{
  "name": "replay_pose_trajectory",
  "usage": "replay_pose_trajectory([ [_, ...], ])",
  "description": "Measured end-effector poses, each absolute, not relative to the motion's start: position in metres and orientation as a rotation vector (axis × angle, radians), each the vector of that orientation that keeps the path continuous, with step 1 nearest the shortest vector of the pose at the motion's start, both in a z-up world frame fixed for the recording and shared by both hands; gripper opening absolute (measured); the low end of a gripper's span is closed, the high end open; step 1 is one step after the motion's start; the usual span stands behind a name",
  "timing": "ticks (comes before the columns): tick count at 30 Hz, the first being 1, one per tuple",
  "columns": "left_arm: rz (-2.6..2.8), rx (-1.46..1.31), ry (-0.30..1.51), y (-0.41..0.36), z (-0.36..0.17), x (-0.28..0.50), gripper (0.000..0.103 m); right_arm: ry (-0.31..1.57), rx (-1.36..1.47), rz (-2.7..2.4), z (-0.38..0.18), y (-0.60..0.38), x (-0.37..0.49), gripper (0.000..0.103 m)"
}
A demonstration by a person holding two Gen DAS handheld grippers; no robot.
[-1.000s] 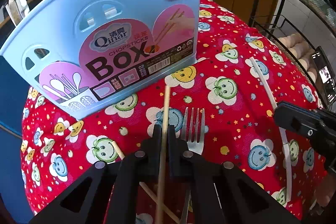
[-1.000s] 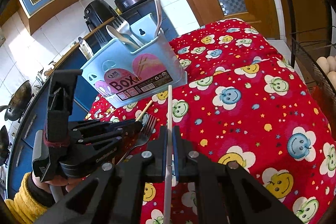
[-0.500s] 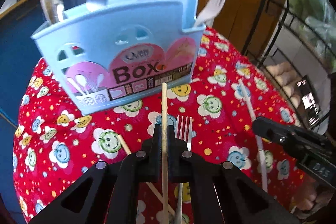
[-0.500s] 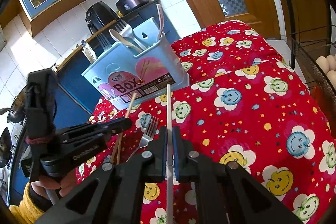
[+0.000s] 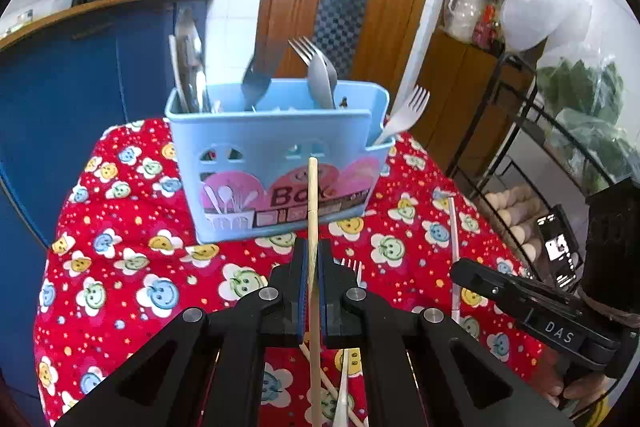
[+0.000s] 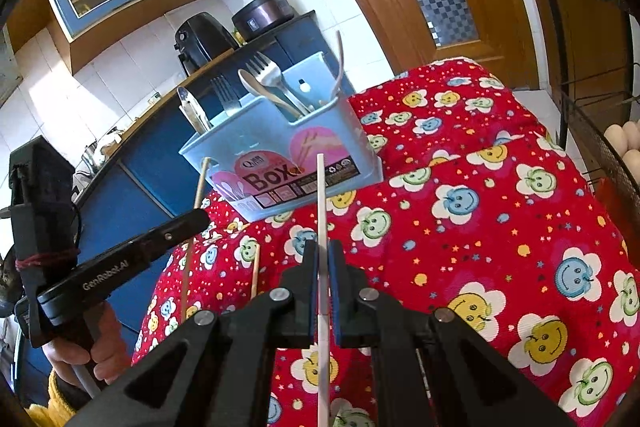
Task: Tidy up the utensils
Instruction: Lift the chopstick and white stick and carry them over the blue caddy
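Note:
A light blue utensil box (image 5: 276, 163) stands on the red smiley tablecloth (image 5: 120, 259), holding forks, spoons and a white plastic fork (image 5: 404, 115). My left gripper (image 5: 312, 259) is shut on a wooden chopstick (image 5: 313, 203), held above the cloth and pointing at the box front. My right gripper (image 6: 322, 259) is shut on a white chopstick (image 6: 321, 203), which also points at the box (image 6: 280, 155). The left gripper with its chopstick also shows in the right wrist view (image 6: 192, 223).
A metal fork (image 5: 352, 267) and another wooden chopstick (image 6: 254, 271) lie on the cloth below the grippers. A blue counter (image 5: 80, 67) with appliances stands behind the box. A black wire rack (image 5: 520, 155) with eggs stands at the right.
Both grippers have risen and tilted up with their chopsticks. The box now looks farther and lower in the left wrist view. Both stay shut.

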State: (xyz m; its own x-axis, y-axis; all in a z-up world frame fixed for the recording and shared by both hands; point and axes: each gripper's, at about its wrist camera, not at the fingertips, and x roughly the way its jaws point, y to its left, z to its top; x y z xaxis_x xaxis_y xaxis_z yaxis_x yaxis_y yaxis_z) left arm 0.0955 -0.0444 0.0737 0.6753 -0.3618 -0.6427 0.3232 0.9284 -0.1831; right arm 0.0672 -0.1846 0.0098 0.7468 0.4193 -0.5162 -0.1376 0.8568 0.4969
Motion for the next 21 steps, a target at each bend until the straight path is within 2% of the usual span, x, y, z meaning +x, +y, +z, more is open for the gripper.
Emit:
replay_pose_trajectory([
  [21,-0.364,-0.155,0.566,-0.004,0.124,0.092,0.004,0.624,0.410,0.309,0.029,-0.168,0.069,0.007],
])
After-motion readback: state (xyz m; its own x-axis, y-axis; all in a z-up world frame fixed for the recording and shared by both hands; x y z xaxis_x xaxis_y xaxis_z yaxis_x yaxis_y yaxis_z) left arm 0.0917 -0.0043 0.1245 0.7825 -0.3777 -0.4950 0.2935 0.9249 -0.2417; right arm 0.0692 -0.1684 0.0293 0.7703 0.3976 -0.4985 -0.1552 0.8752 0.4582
